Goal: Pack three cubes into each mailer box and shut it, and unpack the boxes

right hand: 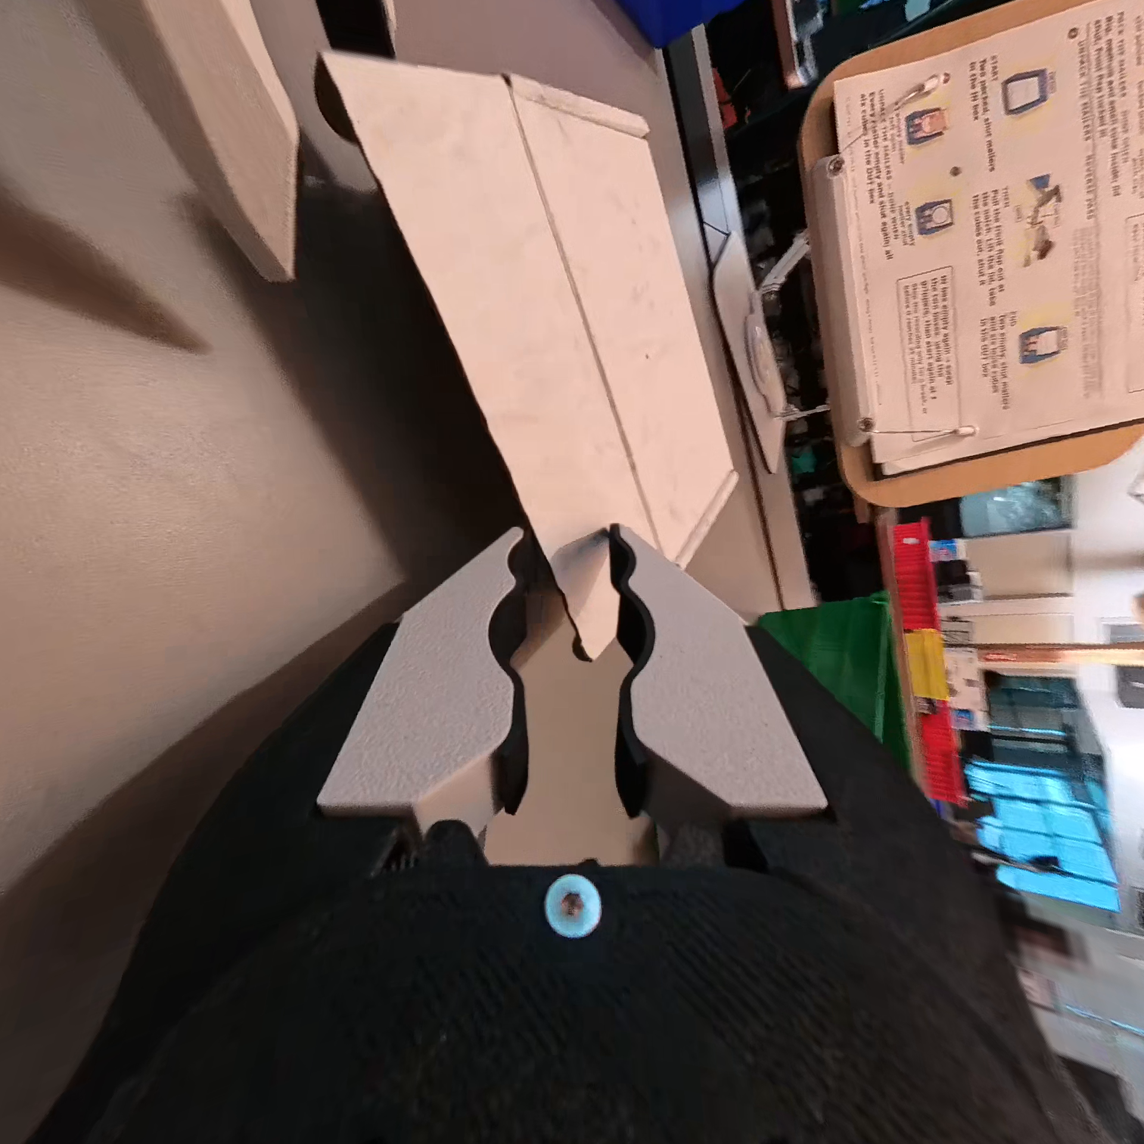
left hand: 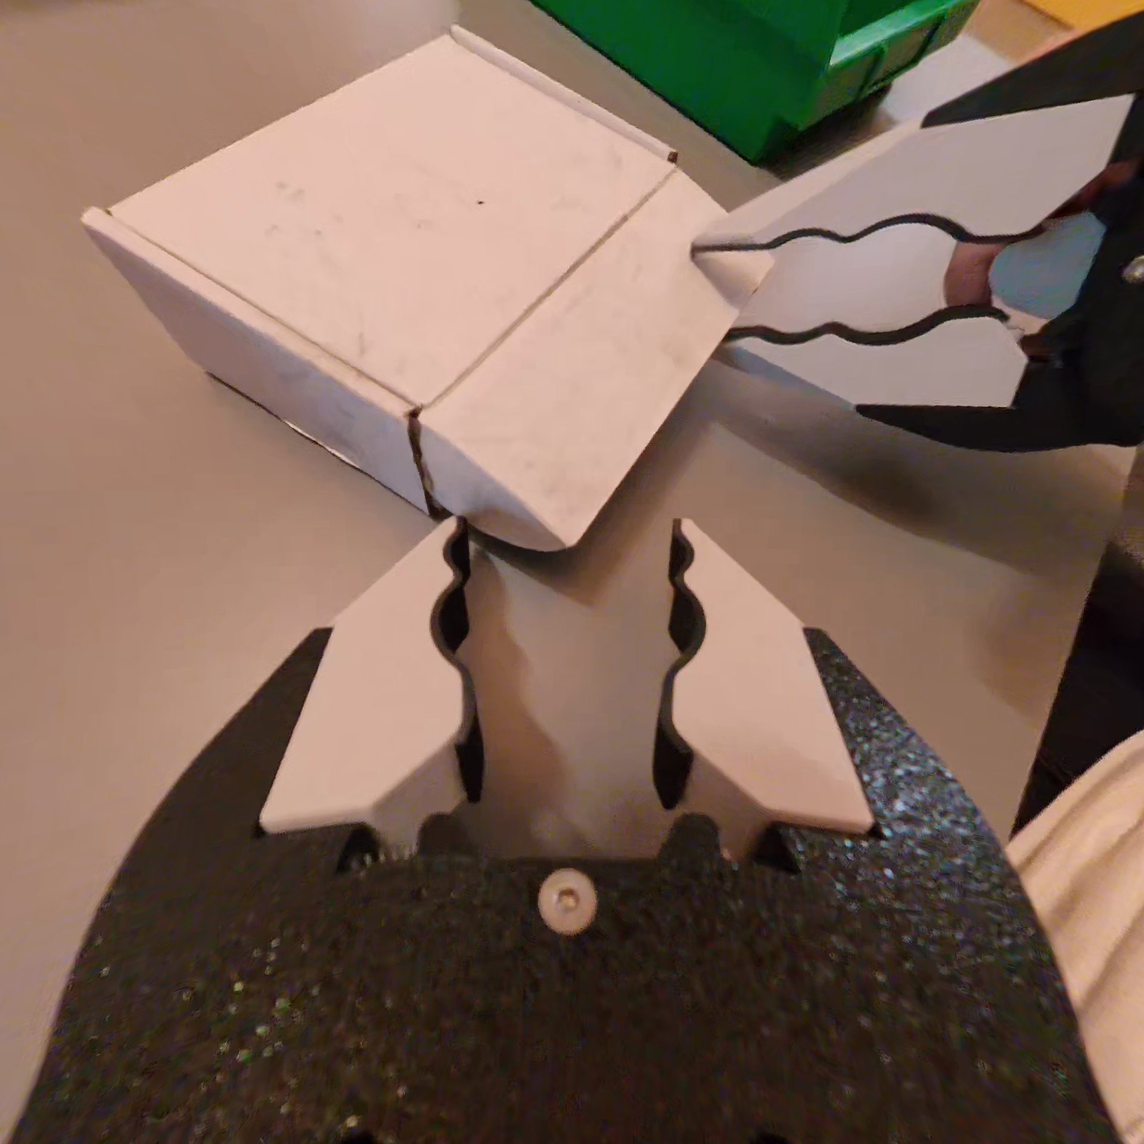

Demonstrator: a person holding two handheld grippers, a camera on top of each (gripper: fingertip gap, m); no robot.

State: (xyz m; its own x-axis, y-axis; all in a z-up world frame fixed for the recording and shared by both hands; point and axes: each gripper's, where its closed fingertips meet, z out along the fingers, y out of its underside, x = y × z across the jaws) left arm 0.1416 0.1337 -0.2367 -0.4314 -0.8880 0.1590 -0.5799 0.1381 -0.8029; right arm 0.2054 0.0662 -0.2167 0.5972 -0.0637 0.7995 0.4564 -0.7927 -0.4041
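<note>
A white mailer box (left hand: pixel 384 247) lies on the grey table (left hand: pixel 124 557) with its lid down and its front flap (left hand: pixel 569 384) sticking out towards me. My left gripper (left hand: pixel 566 532) is open, and the flap's near corner lies just between its fingertips. My right gripper (left hand: pixel 718 291) comes in from the right, its jaws narrowed on the flap's curled far corner. In the right wrist view that corner (right hand: pixel 582 594) sits between the right gripper's (right hand: pixel 569 545) pads, with the flap (right hand: pixel 483 278) and lid (right hand: pixel 619 278) stretching away. No cubes show.
A green bin (left hand: pixel 712 68) stands behind the box and also shows in the right wrist view (right hand: pixel 829 656). A clipboard with an instruction sheet (right hand: pixel 990 247) stands past the table edge. A light sleeve (left hand: pixel 1083 928) is at the lower right.
</note>
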